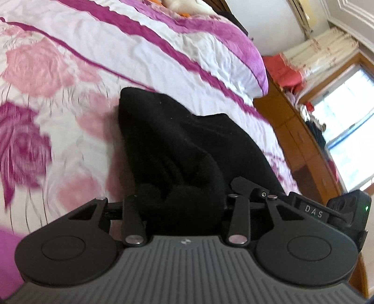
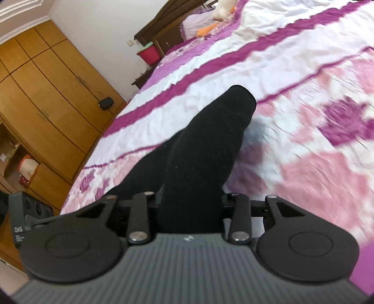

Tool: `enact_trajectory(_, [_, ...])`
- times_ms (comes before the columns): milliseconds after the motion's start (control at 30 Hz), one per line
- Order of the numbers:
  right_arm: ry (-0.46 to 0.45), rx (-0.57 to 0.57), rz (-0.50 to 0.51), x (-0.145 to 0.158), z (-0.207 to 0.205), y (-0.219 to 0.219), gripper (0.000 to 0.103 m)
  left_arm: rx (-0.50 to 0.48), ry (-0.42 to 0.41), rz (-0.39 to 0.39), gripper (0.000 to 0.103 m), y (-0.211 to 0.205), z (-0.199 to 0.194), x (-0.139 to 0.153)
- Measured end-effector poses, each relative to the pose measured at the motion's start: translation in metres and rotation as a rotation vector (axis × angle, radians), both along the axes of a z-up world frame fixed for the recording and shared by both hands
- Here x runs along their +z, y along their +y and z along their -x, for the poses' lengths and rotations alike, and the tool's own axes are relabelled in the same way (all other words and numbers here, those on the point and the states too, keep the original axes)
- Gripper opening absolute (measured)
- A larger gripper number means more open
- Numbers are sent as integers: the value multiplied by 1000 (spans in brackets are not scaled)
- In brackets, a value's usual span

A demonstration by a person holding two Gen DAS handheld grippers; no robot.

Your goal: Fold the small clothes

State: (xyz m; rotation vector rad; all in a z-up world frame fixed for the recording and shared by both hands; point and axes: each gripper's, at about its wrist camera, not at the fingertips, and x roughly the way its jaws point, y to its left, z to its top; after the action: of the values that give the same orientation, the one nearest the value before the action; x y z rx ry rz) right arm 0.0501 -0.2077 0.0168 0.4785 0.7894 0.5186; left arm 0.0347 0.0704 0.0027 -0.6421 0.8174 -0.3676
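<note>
A small black knit garment (image 1: 177, 140) is lifted off the flowered bedspread (image 1: 58, 77). In the left wrist view its bunched edge fills the jaws of my left gripper (image 1: 184, 203), which is shut on it; the fingertips are hidden under the cloth. In the right wrist view a long tube-shaped part of the same black garment (image 2: 205, 140) runs forward from my right gripper (image 2: 189, 201), also shut on it. The garment's far end (image 2: 240, 98) hangs over the bed. Both grippers sit close side by side; the right gripper's body (image 1: 350, 210) shows at the left view's edge.
The bed's edge (image 1: 268, 121) drops to a wooden cabinet (image 1: 299, 140) and a bright window (image 1: 346, 126). A wooden wardrobe (image 2: 46, 98) stands beside the bed. A pink bin (image 2: 148, 52) and a headboard (image 2: 168, 30) are at the far end, with a soft toy (image 2: 224, 9).
</note>
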Motion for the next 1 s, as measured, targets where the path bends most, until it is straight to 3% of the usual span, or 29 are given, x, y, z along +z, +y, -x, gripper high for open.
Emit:
enact_trajectory(100, [16,11,55,-17,14,-4,43,1,12,-105,48,-14,22,-8])
enact_trajectory(167, [9,17,113,-33,18,0,49,13,16,-213,54,-22,32,-17])
enact_trajectory(267, [-44,25,164,-48,26,2,57,27,4,-287,61,-23,42,-25])
enact_trajectory(433, [-85,8,204,-35,41,2,61,57,-41,-394,63,-26,57,-13])
enact_trajectory(700, [-166,-37,284,-14,75,-2,61,103,-62,-453,64,-25,82,7])
enact_trajectory(1000, [-200,-26,317,1,114,-2,62,135,-44,-631,76,-42,110,18])
